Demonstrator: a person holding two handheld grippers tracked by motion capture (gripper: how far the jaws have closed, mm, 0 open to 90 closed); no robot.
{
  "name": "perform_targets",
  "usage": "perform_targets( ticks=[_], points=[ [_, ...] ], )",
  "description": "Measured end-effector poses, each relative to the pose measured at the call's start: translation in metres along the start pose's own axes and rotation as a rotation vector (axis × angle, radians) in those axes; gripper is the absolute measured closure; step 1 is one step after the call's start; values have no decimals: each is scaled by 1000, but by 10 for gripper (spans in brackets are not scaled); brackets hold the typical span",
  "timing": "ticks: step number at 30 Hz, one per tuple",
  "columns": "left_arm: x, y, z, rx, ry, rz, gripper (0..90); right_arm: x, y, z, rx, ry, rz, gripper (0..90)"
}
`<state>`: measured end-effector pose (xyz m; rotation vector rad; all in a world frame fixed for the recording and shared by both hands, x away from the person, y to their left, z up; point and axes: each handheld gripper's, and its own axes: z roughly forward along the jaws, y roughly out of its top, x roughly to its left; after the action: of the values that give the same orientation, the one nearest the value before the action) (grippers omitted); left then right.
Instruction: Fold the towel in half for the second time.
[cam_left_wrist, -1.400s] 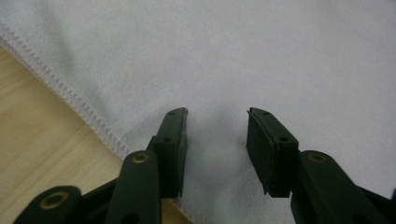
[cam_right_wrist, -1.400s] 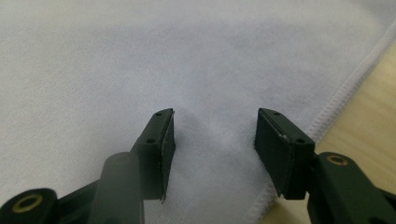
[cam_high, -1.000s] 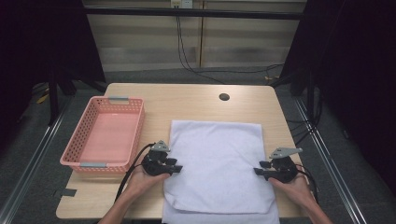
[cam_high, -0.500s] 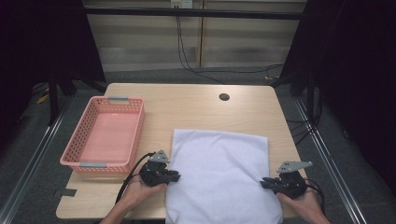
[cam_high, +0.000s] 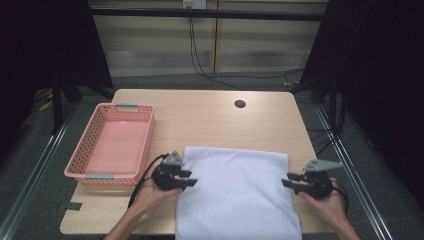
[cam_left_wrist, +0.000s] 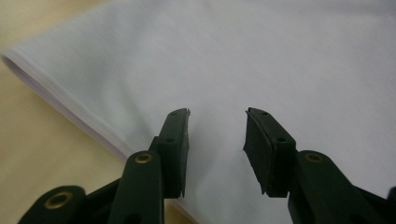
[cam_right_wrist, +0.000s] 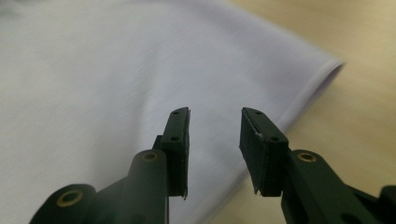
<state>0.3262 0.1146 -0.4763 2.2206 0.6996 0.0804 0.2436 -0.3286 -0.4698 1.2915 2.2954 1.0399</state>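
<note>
A folded white towel (cam_high: 235, 190) lies flat on the wooden table (cam_high: 210, 120), and its near end hangs over the front edge. My left gripper (cam_high: 192, 179) is at the towel's left edge and my right gripper (cam_high: 286, 180) at its right edge, each held in a hand. In the left gripper view, the left gripper (cam_left_wrist: 217, 116) is open above the towel (cam_left_wrist: 261, 56), just inside its folded edge. The right gripper view shows the right gripper (cam_right_wrist: 215, 114) open over the towel (cam_right_wrist: 116, 70) near its rounded fold. Nothing is between either pair of jaws.
A pink plastic basket (cam_high: 86, 135) with nothing in it stands on the left of the table, close to my left gripper. A small round hole (cam_high: 240, 104) is in the tabletop at the back right. Bare wood stretches behind the towel.
The towel has slid toward the front edge, so more of it hangs over. Both grippers have moved nearer the person along with it.
</note>
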Motion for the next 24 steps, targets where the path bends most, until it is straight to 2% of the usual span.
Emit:
perform_targets(
  ticks=[2,4,5,6,7,9,10,11,12,14,16,17,19,21,22,24],
  points=[
    [12,8,8,-15,-3,-29,587,-16,12,8,-22,-18,11,599],
    [24,15,15,-20,49,-40,576,-31,23,19,-22,-46,17,557],
    [30,17,19,-29,69,-56,554,-38,28,26,-18,-34,24,549],
    [36,20,22,-6,70,-59,552,-44,33,33,-10,-32,25,532],
    [41,22,24,-22,74,-64,554,-48,37,41,-3,-48,22,523],
    [48,24,27,-51,80,-88,548,-56,42,55,9,-36,22,510],
    [51,26,28,-58,75,-101,542,-57,43,60,25,-40,37,508],
    [54,27,28,-59,69,-98,527,-59,43,65,42,-31,24,507],
    [56,29,29,-54,73,-91,513,-59,43,69,57,-41,13,503],
    [61,29,31,-60,94,-116,485,-62,42,74,71,-47,7,502],
    [65,26,33,-58,103,-135,447,-63,42,74,66,-43,9,504],
    [65,24,34,-55,106,-135,436,-65,42,74,72,-32,7,505],
    [65,24,33,-47,119,-118,425,-66,39,74,84,-39,3,512],
    [68,22,33,-47,133,-135,396,-67,36,73,78,-27,16,532],
    [69,20,34,-46,139,-150,391,-67,36,73,80,-23,8,550],
    [71,17,39,-13,149,-134,372,-65,36,72,89,-10,1,576]
  ],
)
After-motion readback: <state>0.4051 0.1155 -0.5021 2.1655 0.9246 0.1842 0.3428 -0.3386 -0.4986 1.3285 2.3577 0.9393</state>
